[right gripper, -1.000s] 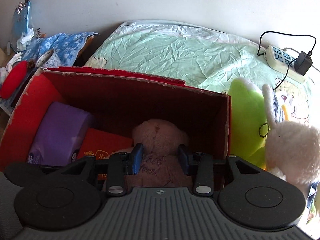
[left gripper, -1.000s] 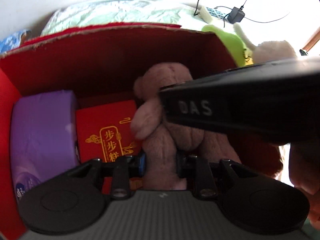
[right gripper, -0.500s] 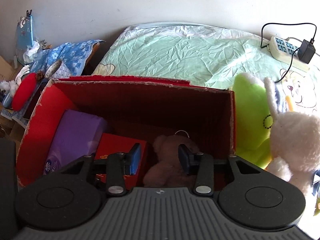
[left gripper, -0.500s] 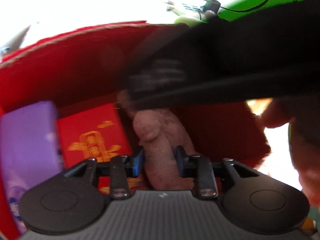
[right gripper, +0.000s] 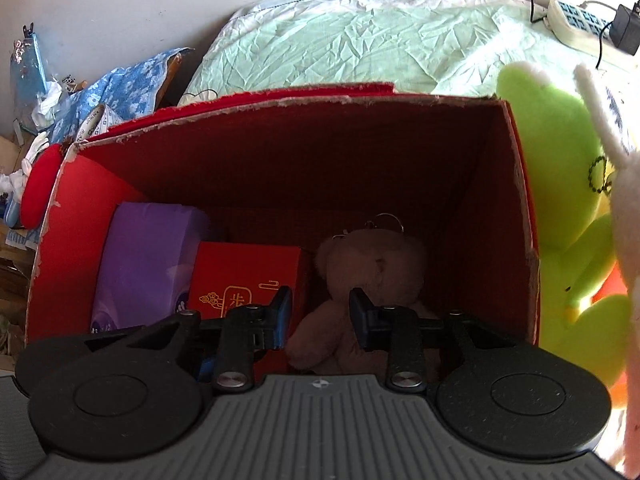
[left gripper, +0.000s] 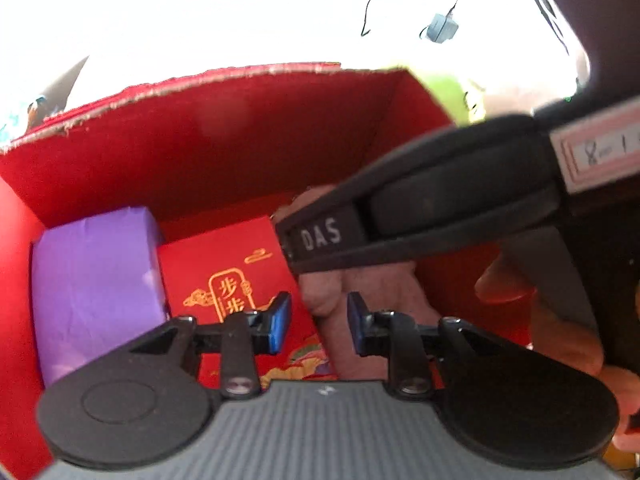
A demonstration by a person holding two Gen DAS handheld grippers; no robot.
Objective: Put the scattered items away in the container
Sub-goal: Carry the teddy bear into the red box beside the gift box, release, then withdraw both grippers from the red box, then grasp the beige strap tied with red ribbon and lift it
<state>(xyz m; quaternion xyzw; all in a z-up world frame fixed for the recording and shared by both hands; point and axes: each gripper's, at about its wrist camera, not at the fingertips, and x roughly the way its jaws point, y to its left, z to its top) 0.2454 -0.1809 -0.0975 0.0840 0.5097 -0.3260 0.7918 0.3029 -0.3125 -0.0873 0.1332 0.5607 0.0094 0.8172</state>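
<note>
A brown teddy bear (right gripper: 372, 276) lies on the floor of the red cardboard box (right gripper: 304, 148), beside a red printed packet (right gripper: 244, 280) and a purple tissue pack (right gripper: 148, 264). My right gripper (right gripper: 320, 312) is open and empty above the bear. My left gripper (left gripper: 316, 320) is open and empty over the same box (left gripper: 208, 148); the bear (left gripper: 372, 292) shows partly behind its fingers. The right gripper's black body (left gripper: 460, 212) crosses the left wrist view and hides the bear's head.
A green frog plush (right gripper: 560, 184) and a white rabbit plush (right gripper: 624, 216) lie right of the box on the pale green bedsheet (right gripper: 360, 36). A power strip (right gripper: 576, 24) with charger is at the back right. Blue floral cloth (right gripper: 120, 84) and clutter lie left.
Both grippers opened and let go of the teddy bear, which dropped into the box. Both grippers lifted back a little.
</note>
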